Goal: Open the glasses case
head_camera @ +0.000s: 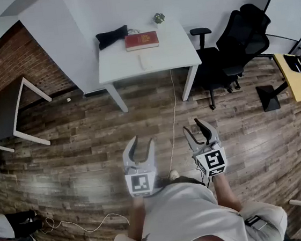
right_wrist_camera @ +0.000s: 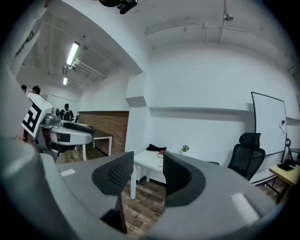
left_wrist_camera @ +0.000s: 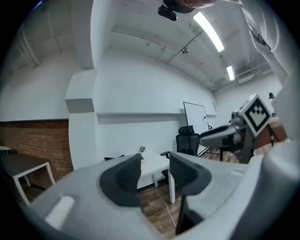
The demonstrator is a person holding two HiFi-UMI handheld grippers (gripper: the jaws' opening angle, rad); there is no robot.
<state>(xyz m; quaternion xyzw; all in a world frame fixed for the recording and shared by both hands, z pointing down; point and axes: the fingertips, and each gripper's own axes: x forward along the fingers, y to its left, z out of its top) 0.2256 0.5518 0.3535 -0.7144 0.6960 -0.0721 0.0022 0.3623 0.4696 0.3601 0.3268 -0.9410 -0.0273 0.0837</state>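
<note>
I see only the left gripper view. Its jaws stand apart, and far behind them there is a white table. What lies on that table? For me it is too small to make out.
Observer: In the head view, a red book lies on the white table, near its far edge.
Operator: Is a glasses case there too?
Observer: A black soft object lies just left of the book, at the far left corner. I cannot tell whether it is the case.
Operator: And the right gripper, does it hold anything?
Observer: No. In the right gripper view, the right gripper has its jaws apart with nothing between them.
</note>
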